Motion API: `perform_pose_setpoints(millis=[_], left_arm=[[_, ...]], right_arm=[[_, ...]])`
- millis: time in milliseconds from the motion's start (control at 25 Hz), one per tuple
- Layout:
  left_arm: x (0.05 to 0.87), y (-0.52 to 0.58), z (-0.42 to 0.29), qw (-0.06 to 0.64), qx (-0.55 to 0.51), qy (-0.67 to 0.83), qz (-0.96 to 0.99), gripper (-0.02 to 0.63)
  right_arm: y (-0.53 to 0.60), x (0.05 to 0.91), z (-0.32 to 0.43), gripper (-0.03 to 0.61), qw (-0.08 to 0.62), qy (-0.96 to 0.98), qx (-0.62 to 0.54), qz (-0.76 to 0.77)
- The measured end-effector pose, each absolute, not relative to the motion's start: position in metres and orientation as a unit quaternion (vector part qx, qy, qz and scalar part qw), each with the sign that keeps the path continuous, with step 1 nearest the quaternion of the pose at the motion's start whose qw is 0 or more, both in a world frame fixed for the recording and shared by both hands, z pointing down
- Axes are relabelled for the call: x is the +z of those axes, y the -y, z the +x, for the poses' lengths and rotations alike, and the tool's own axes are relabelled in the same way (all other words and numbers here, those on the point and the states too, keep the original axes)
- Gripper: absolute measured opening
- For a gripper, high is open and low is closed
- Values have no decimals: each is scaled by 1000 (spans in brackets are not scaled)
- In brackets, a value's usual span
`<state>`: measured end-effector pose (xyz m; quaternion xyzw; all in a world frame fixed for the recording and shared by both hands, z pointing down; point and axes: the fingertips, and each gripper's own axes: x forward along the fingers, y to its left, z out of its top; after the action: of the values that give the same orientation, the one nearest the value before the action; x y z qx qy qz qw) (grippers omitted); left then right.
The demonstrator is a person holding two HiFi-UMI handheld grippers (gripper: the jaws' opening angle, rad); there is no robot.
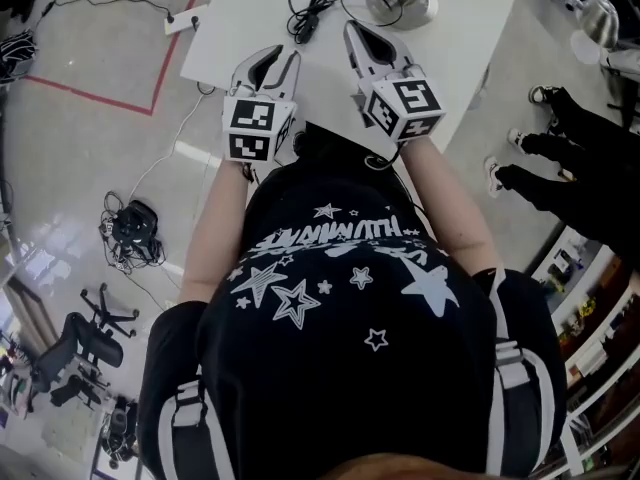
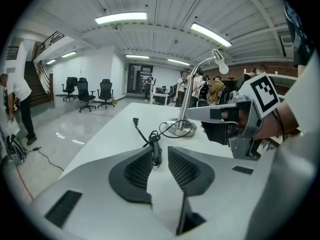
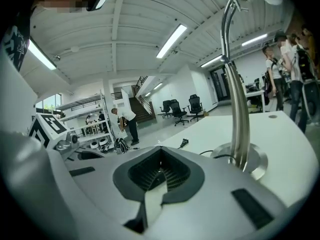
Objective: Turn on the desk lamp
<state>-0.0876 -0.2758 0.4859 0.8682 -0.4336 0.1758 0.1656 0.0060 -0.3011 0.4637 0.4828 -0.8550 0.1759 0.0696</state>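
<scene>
The left tongs (image 2: 160,160) stand partly spread and hold nothing; the pads touch nothing. What appears to be the cord's inline switch (image 2: 156,150) lies on the tabletop (image 2: 107,134) just ahead, in line with the gap. Its long axis runs away from the tongs. The right tongs (image 3: 160,156) are pressed together and empty, near the base of the desk lamp (image 3: 239,134). The left tongs are judged nearer the switch.
</scene>
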Motion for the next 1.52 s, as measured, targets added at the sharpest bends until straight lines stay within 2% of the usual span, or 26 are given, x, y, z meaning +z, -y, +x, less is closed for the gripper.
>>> perform_pose_setpoints(millis=[320, 920, 1520], left_arm=[[523, 289, -74, 174, 232, 411, 864, 138], [553, 307, -59, 194, 298, 374, 857, 138], [561, 317, -60, 236, 297, 369, 849, 124]], right_arm=[[310, 483, 10, 3, 79, 852, 195, 479], [317, 498, 4, 3, 94, 853, 214, 467], [321, 518, 1, 3, 119, 859, 233, 440]])
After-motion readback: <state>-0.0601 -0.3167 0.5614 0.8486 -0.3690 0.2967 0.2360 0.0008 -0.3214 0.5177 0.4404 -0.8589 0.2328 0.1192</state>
